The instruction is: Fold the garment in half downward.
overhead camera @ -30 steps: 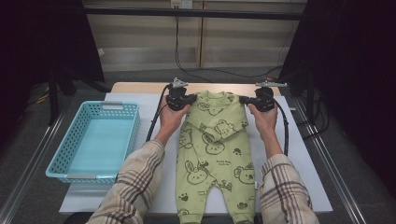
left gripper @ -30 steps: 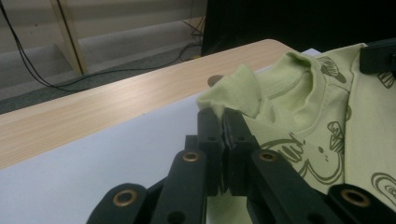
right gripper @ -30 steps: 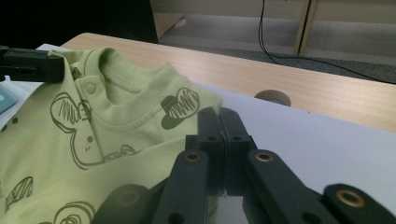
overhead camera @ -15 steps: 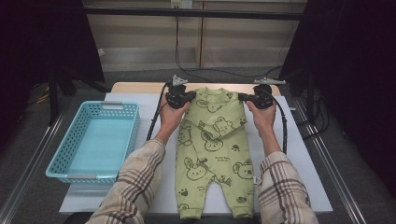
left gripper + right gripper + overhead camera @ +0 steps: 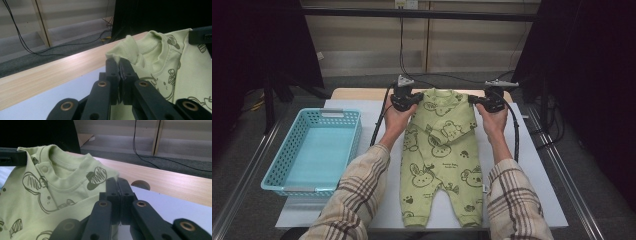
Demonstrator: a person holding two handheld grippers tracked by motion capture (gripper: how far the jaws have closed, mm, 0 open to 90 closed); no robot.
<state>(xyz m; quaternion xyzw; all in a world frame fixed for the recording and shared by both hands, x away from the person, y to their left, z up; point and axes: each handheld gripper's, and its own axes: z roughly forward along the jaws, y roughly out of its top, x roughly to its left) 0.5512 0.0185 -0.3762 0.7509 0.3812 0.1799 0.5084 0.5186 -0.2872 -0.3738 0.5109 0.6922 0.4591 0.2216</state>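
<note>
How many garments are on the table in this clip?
1: a green baby romper lies flat mid-table, its shoulders pinched by the left gripper and right gripper. The blue basket looks empty.

Plaid sleeves (image 5: 357, 195), black cabled grippers (image 5: 416, 100)

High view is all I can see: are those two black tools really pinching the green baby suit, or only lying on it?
Observer: Pinching. The left gripper view shows the left tool shut on a bunched fold of the baby suit at its shoulder.
Operator: And the other one?
Observer: The right gripper view shows the right tool shut as well, with cloth from the other shoulder running in between its jaws.
Operator: Anything to see at the neck?
Observer: A snap button sits beside the ribbed collar.
</note>
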